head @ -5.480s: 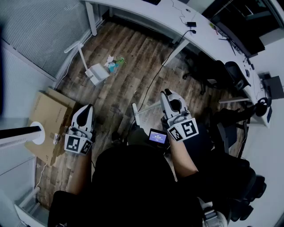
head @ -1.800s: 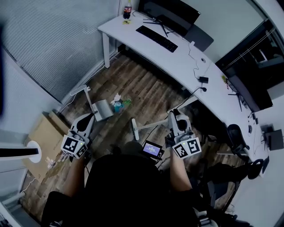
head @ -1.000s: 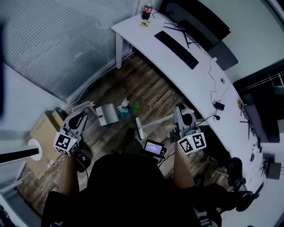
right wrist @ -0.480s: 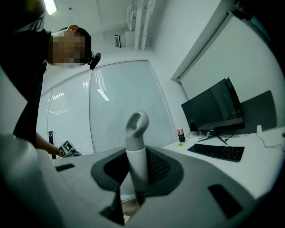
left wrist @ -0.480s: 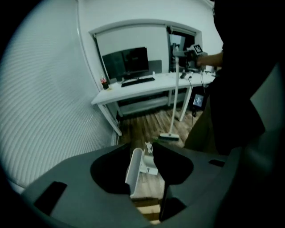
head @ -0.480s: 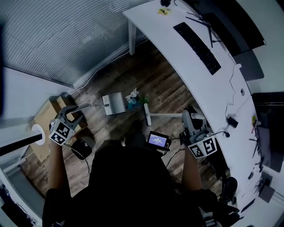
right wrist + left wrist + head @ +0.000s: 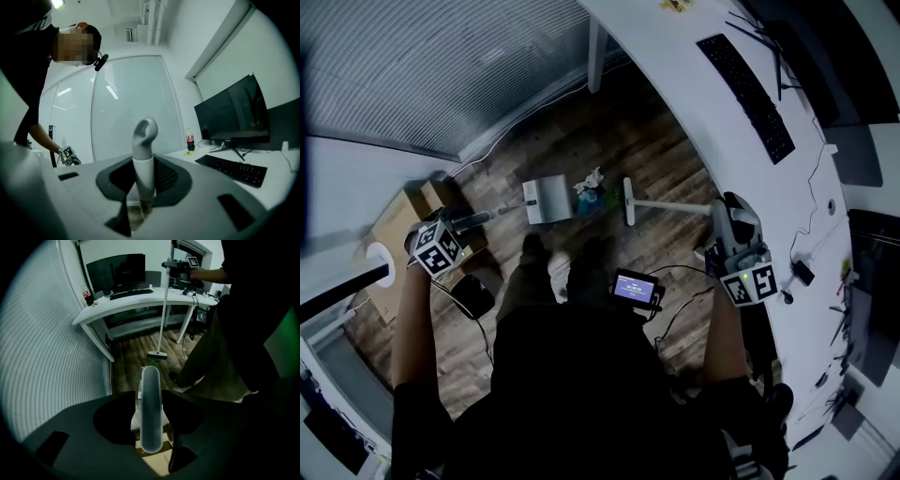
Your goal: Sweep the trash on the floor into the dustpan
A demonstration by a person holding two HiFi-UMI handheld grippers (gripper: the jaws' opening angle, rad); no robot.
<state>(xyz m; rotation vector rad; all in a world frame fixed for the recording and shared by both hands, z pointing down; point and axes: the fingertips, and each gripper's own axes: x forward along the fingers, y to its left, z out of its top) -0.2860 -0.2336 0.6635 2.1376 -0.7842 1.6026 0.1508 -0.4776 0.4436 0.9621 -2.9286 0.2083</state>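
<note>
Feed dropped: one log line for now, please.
left gripper: jaws just opening, dustpan handle between them | right gripper: shut on broom handle | trash: between dustpan and broom head

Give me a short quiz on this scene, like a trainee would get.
1. True or false: the right claw is shut on the broom's handle.
2. The trash lies: A) between dustpan and broom head; B) on the desk; C) on the cardboard box.
3. What stands between the left claw's jaws?
Key: 1 true; 2 A; 3 the dustpan's handle; the jaws have just been opening and don't grip it.
</note>
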